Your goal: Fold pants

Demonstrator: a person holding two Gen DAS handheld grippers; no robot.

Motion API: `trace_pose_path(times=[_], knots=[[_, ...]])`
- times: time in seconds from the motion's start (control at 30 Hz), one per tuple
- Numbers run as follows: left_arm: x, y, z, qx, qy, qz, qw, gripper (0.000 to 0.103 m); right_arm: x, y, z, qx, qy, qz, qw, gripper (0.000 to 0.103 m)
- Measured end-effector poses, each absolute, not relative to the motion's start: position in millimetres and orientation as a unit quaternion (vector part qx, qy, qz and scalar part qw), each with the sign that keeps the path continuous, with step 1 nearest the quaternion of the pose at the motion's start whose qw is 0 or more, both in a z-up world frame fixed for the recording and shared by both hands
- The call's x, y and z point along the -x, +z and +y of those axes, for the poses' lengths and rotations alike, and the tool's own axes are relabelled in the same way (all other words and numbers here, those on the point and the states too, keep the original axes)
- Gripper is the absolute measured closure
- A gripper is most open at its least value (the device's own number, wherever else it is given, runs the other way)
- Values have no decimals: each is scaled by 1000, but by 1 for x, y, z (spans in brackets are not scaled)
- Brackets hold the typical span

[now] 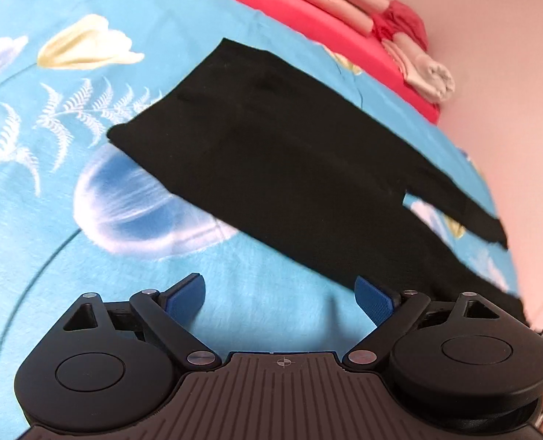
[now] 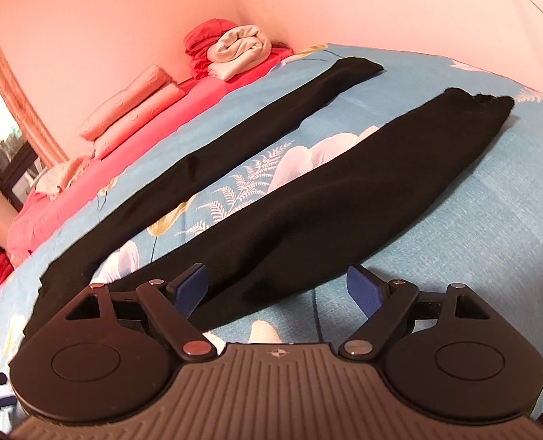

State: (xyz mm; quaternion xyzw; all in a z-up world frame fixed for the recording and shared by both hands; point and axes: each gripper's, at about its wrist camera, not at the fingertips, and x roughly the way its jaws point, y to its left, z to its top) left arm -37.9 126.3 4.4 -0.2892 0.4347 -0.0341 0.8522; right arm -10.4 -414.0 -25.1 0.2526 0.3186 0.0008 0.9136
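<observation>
Pants (image 2: pixel 271 198) lie flat and unfolded on a blue flowered bedspread (image 1: pixel 234 293), both grippers empty above them.

Nearest, the left gripper (image 1: pixel 280 295) has its jaws spread wide with nothing between them, over bare bedspread at the near edge of the waist end. The right gripper (image 2: pixel 278 288) is just as wide, holding nothing, with the near leg running under its left finger. Beyond, the two black legs stretch away side by side, a strip of bedspread between them. Farthest off, folded pink towels (image 2: pixel 132 110) and rolled cloths (image 2: pixel 238 51) sit on a red sheet (image 2: pixel 88 168) against the wall.
</observation>
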Motion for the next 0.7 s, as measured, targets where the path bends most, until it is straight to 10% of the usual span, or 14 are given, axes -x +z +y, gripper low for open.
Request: trace_pose_path(times=[0.57, 0.7], knots=[[7, -17, 140, 383, -34, 349, 854, 0, 7, -48, -471, -375, -41, 258, 890, 25], [0, -18, 142, 383, -11, 346, 857, 0, -1, -54, -472, -351, -38, 260, 899, 64]])
